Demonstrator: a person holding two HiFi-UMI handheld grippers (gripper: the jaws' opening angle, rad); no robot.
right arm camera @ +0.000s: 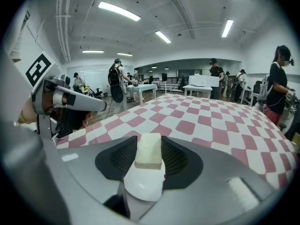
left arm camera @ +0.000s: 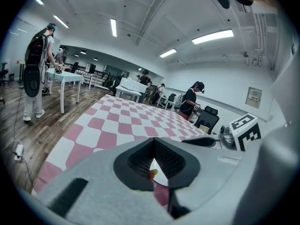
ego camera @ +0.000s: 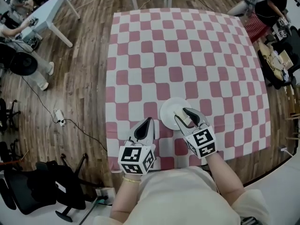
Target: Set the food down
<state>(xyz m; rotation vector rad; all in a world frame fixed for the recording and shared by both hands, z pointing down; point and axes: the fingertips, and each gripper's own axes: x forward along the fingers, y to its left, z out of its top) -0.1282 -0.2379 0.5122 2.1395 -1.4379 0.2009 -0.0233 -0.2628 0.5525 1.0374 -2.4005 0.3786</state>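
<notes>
A pale cream block of food (ego camera: pixel 186 119) is pinched in my right gripper (ego camera: pixel 184 115), which is shut on it just above a small white plate (ego camera: pixel 169 108) near the front of the red-and-white checked table (ego camera: pixel 187 55). In the right gripper view the block (right arm camera: pixel 148 151) sits between the jaws, with the plate (right arm camera: pixel 142 185) directly under it. My left gripper (ego camera: pixel 147 125) hangs to the plate's left with its jaws closed to a point. Through their narrow gap in the left gripper view (left arm camera: pixel 153 159) a sliver of white plate shows, plus a tiny orange speck I cannot identify.
The table's front edge is right at the person's body. A power strip with cable (ego camera: pixel 59 118) lies on the wood floor to the left, and black chairs (ego camera: pixel 42 186) stand at lower left. A white table (ego camera: pixel 44 13) and other people (ego camera: pixel 265 3) are farther off.
</notes>
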